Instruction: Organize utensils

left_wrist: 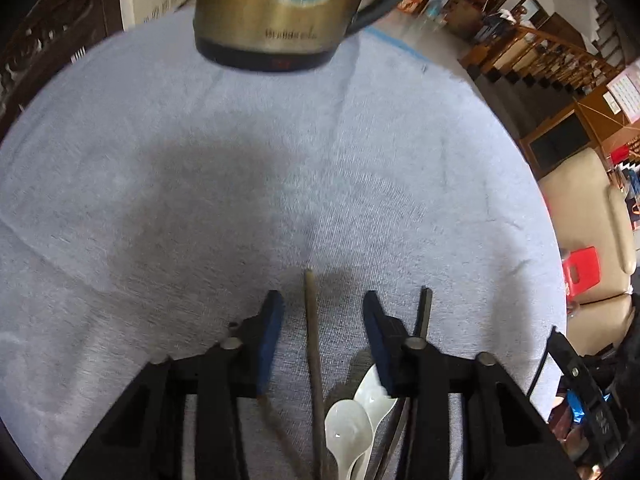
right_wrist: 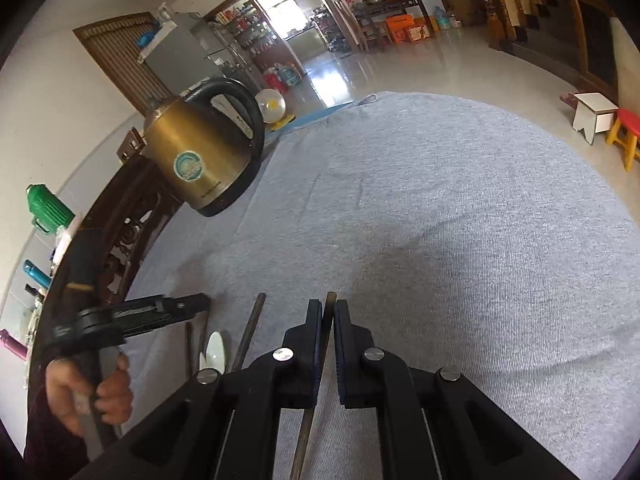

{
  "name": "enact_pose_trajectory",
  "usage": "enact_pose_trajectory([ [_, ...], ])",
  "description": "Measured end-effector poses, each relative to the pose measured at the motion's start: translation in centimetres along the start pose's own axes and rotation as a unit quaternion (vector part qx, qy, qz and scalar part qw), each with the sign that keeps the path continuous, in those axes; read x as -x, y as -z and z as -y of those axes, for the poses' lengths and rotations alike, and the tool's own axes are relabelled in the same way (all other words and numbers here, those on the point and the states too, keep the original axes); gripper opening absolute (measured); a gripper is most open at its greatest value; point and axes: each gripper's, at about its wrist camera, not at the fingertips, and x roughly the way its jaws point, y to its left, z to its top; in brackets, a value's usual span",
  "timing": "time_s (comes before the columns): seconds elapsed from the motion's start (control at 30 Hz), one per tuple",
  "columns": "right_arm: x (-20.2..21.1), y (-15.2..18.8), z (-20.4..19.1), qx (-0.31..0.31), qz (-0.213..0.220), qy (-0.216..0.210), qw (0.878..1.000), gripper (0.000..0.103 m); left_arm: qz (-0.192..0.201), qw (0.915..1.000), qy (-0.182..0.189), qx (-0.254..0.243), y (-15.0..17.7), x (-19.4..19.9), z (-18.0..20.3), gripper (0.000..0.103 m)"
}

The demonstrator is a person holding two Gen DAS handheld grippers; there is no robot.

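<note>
Pinching dark chopstick (right_wrist: 329,322) in my right hand-held gripper (right_wrist: 328,312), near kettle (right_wrist: 200,156); left hand-held gripper (left_wrist: 320,304) open astride brown chopstick (left_wrist: 311,320). Left view alone shows white spoons (left_wrist: 352,420).

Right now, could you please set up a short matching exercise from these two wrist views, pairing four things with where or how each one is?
Things:
1. kettle
2. white spoons
3. right gripper
4. left gripper

States:
A. jaws apart over a brown chopstick lying on the cloth
B. standing at the far edge of the grey cloth
C. clamped shut on a dark chopstick
D. lying side by side on the cloth, next to the left gripper's fingers

Pairs: 1-B, 2-D, 3-C, 4-A
</note>
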Motion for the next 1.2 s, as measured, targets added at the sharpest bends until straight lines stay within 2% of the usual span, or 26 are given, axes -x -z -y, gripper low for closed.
enact_pose_trajectory([
  [0.03,0.3,0.2,-0.1,0.001,0.001,-0.003,1.000,0.006,0.012,0.9999,-0.005,-0.002,0.0,0.2,0.2,0.034],
  [0.1,1.0,0.6,0.1,0.003,0.003,-0.008,1.000,0.007,0.010,0.9999,-0.007,-0.003,-0.2,-0.1,0.3,0.031],
  [0.13,1.2,0.8,0.1,0.003,0.003,-0.011,1.000,0.006,0.013,0.9998,-0.010,-0.006,-0.2,-0.1,0.4,0.023],
  [0.17,1.2,0.9,0.0,0.002,0.006,-0.013,1.000,0.006,0.012,0.9998,-0.012,-0.010,-0.2,-0.3,0.5,0.009],
  [0.2,1.6,1.0,0.0,0.002,0.010,-0.014,1.000,0.007,0.016,0.9996,-0.018,-0.014,-0.2,-0.4,0.4,0.005],
  [0.33,3.5,1.8,0.0,0.011,0.036,-0.009,0.999,0.006,0.033,0.9992,-0.019,-0.011,0.2,0.2,-0.3,0.005],
  [0.43,5.4,2.3,0.0,0.015,0.057,-0.011,0.998,0.006,0.065,0.9978,-0.004,-0.013,1.2,2.4,-0.4,0.004],
  [0.53,7.8,2.9,-0.4,0.021,0.089,-0.010,0.996,0.006,0.111,0.9931,0.004,-0.035,2.8,6.1,0.2,0.004],
  [0.7,12.2,4.8,-1.2,0.028,0.145,0.002,0.989,0.006,0.197,0.9785,0.006,-0.061,6.1,13.1,0.5,0.004],
  [0.83,15.8,6.8,-1.8,0.030,0.191,0.020,0.981,0.006,0.263,0.9635,0.007,-0.052,9.6,18.6,-1.2,0.004],
  [1.1,22.4,10.9,-2.5,0.012,0.261,0.038,0.964,0.006,0.352,0.9360,0.008,-0.011,17.1,25.9,-4.2,0.004],
  [1.2,24.8,12.1,-3.0,0.017,0.290,0.055,0.955,0.006,0.372,0.9281,0.006,-0.005,19.7,27.7,-5.0,0.004],
])
